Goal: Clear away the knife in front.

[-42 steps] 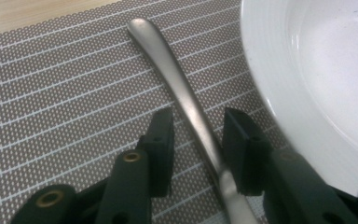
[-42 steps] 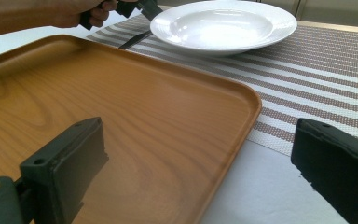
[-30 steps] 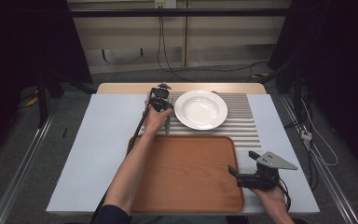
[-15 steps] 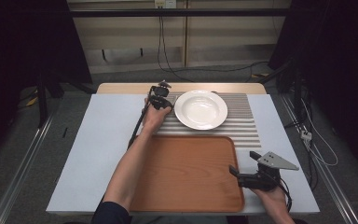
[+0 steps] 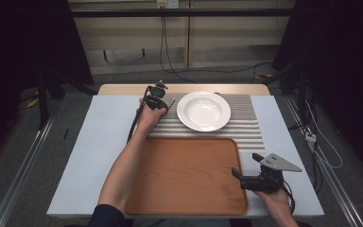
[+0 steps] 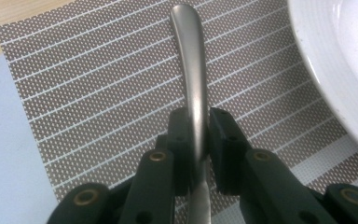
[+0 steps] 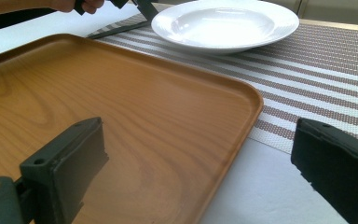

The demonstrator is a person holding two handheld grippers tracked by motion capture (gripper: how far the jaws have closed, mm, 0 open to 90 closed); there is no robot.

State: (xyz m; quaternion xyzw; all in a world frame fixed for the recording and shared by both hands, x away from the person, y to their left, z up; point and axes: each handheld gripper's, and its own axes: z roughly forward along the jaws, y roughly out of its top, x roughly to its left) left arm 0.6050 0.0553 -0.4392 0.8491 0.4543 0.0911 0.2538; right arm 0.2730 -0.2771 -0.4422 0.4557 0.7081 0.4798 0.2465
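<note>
One desk [image 5: 99, 156] carries everything, its pale cover showing at both sides. Next in size, a wooden tray [image 5: 184, 175] lies on the near half of the desk, bare, with its far edge just beside a striped placemat [image 5: 246, 127]. On the mat sits a white deep plate [image 5: 203, 111], right of the left hand.

Smaller again, the right gripper [image 5: 238, 176] rests by the tray's near right corner, held in the person's right hand; its two black jaws stand wide apart with nothing between them, one over the tray's wood and one over the desk beside the mat.

At the mat's far left corner, the left gripper [image 5: 163, 105] is clenched on a metal utensil handle [image 6: 192, 70]. In the left gripper view the pads press on both sides of the slim steel handle, which runs away from the jaws over the mat, with the plate's rim off to its right. Whether the handle's far end touches the mat I cannot tell, and the utensil's working end is hidden under the gripper.
</note>
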